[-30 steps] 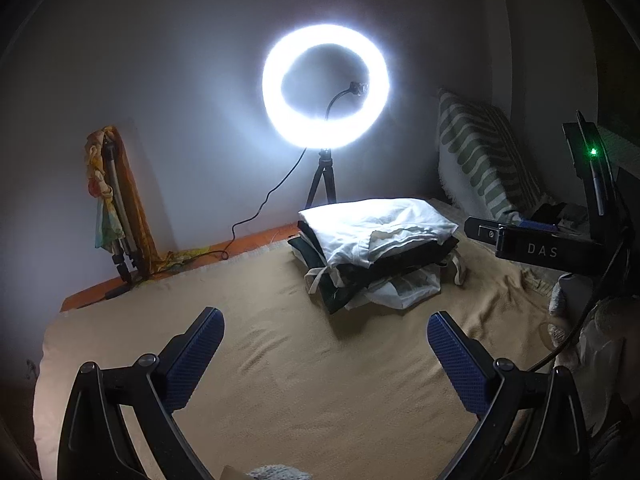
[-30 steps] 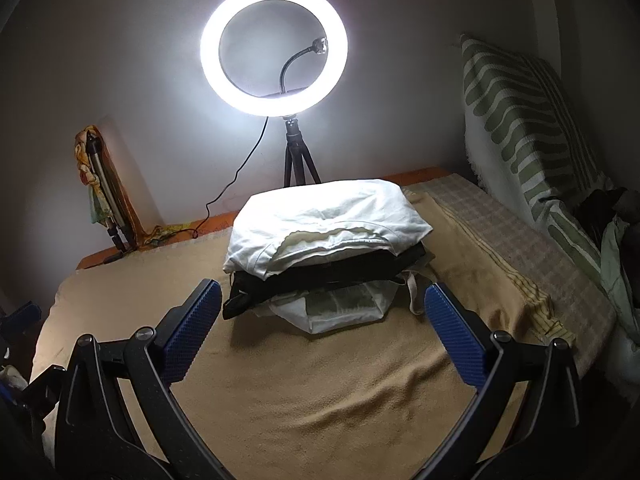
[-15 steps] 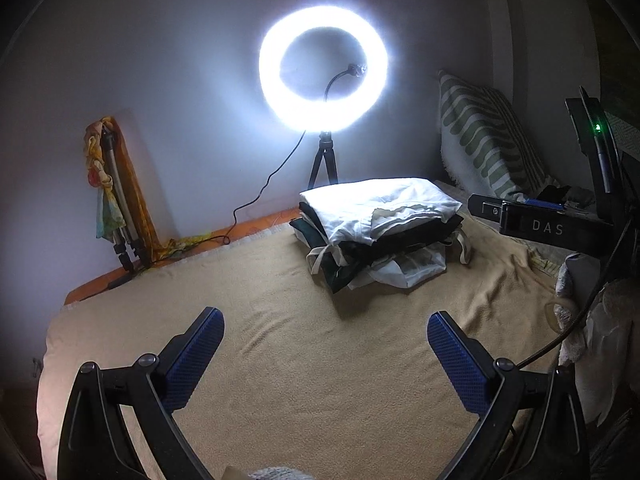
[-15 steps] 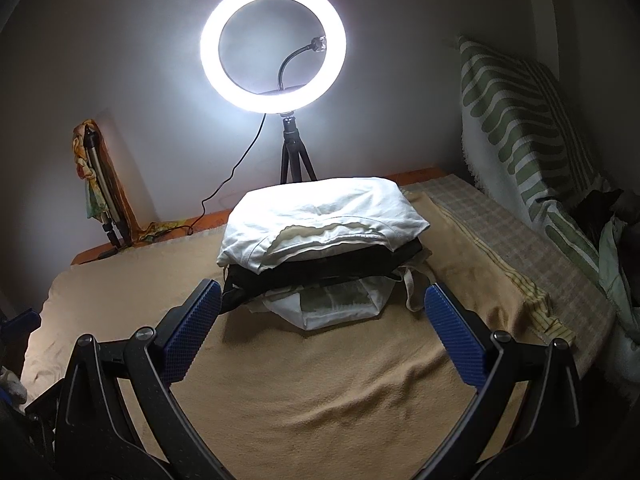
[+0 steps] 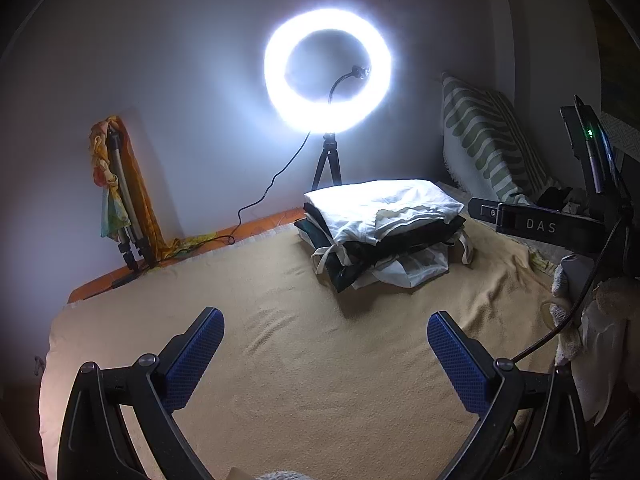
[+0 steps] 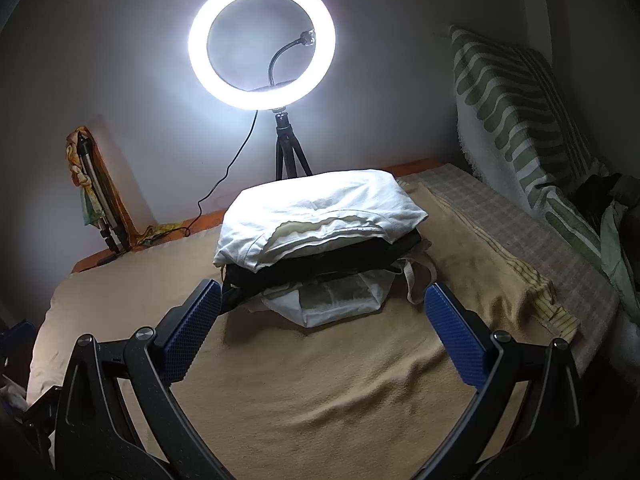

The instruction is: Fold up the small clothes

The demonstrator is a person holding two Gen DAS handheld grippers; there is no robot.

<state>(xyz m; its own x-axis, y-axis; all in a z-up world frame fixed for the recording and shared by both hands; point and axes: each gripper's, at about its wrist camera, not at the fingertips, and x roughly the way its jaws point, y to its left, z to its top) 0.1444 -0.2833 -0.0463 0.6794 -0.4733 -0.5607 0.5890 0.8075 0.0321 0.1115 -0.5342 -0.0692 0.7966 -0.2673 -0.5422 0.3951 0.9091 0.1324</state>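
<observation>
A pile of folded clothes point(image 5: 380, 228) sits on the tan blanket point(image 5: 300, 360) at the far middle of the bed, with a white garment point(image 6: 320, 212) on top, a dark one under it and a pale one at the bottom. My left gripper point(image 5: 326, 344) is open and empty, held above bare blanket short of the pile. My right gripper point(image 6: 322, 312) is open and empty, close in front of the pile point(image 6: 320, 248). The right gripper's body marked DAS point(image 5: 540, 224) shows at the right of the left wrist view.
A lit ring light on a small tripod point(image 6: 262, 40) stands behind the pile against the wall. A folded tripod wrapped in orange cloth point(image 5: 120, 188) leans at the far left. A green striped pillow point(image 6: 520, 120) and loose clothes point(image 6: 616, 232) lie along the right.
The right gripper has moved closer to the pile, which looms larger between its fingers. The left gripper has shifted only slightly. Both stay open.
</observation>
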